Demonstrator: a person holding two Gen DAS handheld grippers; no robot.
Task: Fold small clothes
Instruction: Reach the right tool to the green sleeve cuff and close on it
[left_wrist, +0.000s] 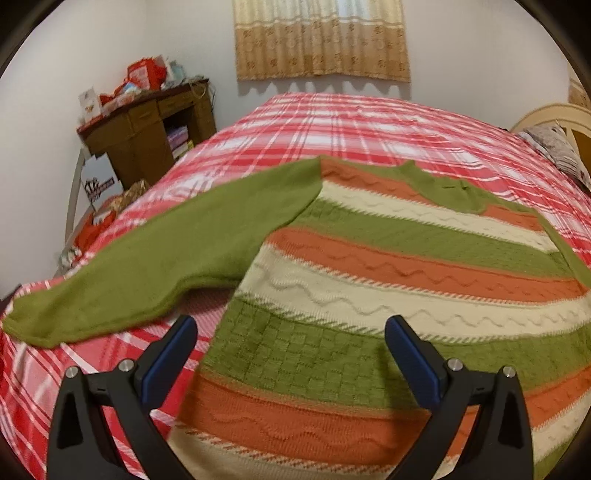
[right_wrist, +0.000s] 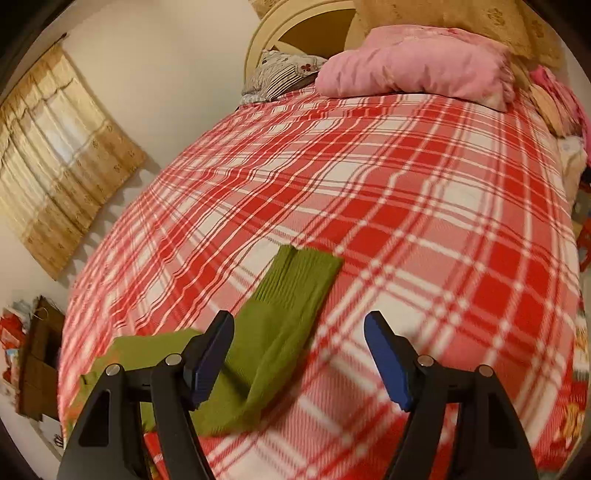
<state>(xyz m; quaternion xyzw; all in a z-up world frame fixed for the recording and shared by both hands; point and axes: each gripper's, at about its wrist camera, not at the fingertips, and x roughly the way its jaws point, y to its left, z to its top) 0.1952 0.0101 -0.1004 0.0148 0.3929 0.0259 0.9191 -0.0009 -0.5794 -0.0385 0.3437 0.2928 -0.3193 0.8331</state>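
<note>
A striped sweater lies spread flat on the bed, its bands running green, orange and cream, with a green collar toward the far side. One plain green sleeve stretches out to the left across the red and white plaid cover, its end near the bed's left edge.

The left tool hovers over the lower part of the sweater's body, its two blue-padded fingers spread wide apart and holding nothing. The left finger sits over the plaid cover just beside the sweater's side edge and below the sleeve; the right finger is over the green and cream bands.

In the right wrist view the other green sleeve lies straight on the plaid cover, its ribbed cuff pointing toward the head of the bed. The right tool is also wide open and empty; the sleeve passes under its left finger, while its right finger is over bare cover.

Farther off, a pink pillow and a patterned pillow rest by the cream headboard. A tan curtain hangs on the wall, and a brown cabinet piled with red packages stands beside the bed.
</note>
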